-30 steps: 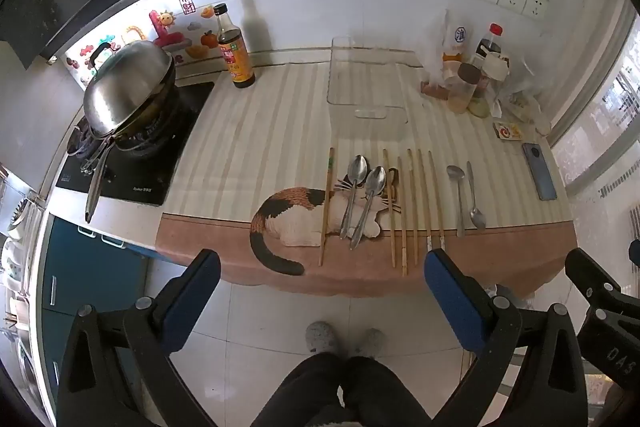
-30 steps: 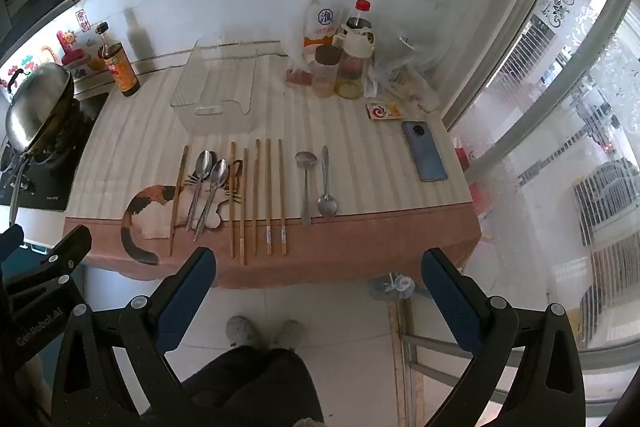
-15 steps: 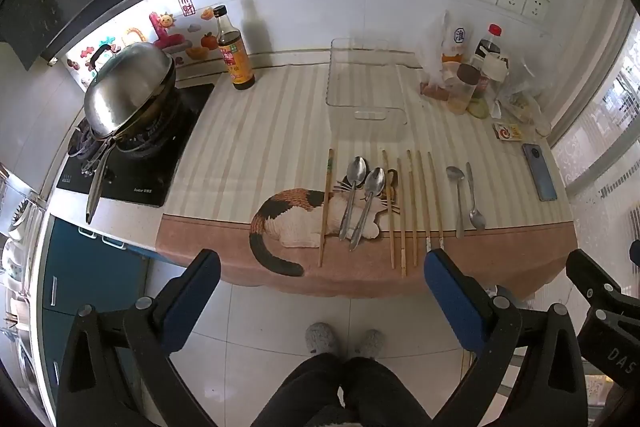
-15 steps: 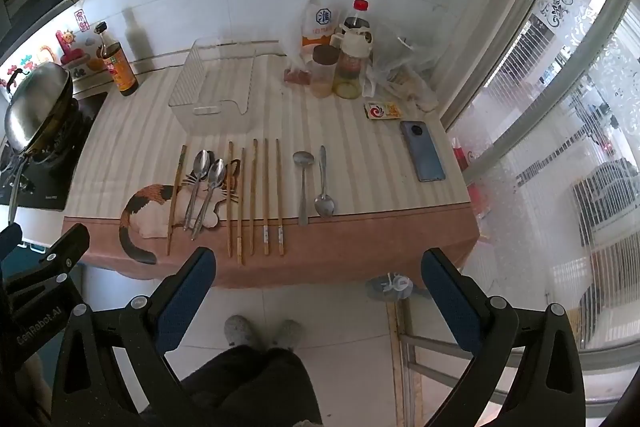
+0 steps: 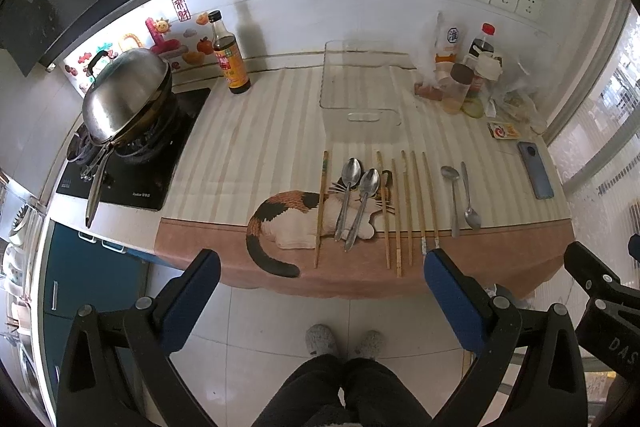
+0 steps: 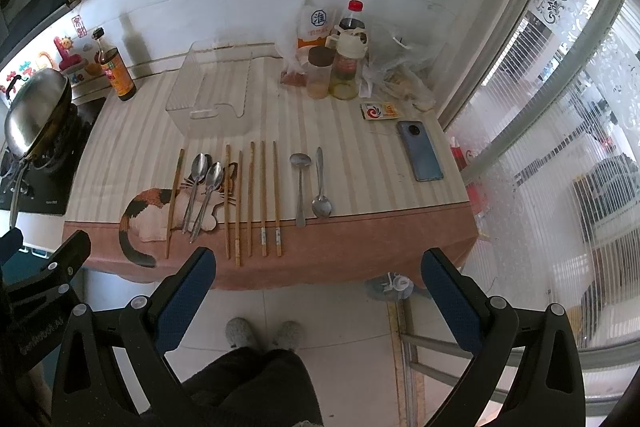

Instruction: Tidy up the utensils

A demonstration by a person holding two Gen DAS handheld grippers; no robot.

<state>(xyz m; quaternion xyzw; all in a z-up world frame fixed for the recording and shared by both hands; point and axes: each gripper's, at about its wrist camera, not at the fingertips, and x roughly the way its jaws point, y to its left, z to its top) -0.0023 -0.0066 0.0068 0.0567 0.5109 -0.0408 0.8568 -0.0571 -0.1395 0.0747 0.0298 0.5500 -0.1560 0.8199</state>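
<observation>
**Here: utensils in a row before the clear bin, both grippers wide and empty**

Here the clear plastic bin [image 5: 360, 83] serves as the landmark on the striped counter [image 5: 260, 147]. Just in front of the bin, toward the person, the utensils lie side by side, all with their long axes running from the bin toward the counter's front edge. A single chopstick [image 5: 321, 207] lies at the left end of the row. Next come two steel spoons [image 5: 356, 199], bowls toward the bin and handles toward the edge, resting across the cat picture [image 5: 296, 223] printed on the cloth. To their right lie five more chopsticks [image 5: 408, 207], roughly parallel, their near ends reaching the brown border. Farther right lie two smaller spoons [image 6: 310, 183]: one with its bowl toward the bin, the other reversed, bowl toward the edge.

Left of the bin stands a dark sauce bottle [image 5: 230, 57], and beyond it a steel wok [image 5: 124, 99] sits on the stove. Right of the bin cluster jars, a red-capped bottle [image 6: 351, 27] and plastic bags, with a small card and a phone [image 6: 420, 151] nearer the edge. Nothing lies between the row and the bin.

The left gripper [image 5: 320, 283] and the right gripper [image 6: 316, 279] both hang over the floor in front of the counter, jaws spread wide, holding nothing. The person's slippers [image 5: 344, 341] show below.
</observation>
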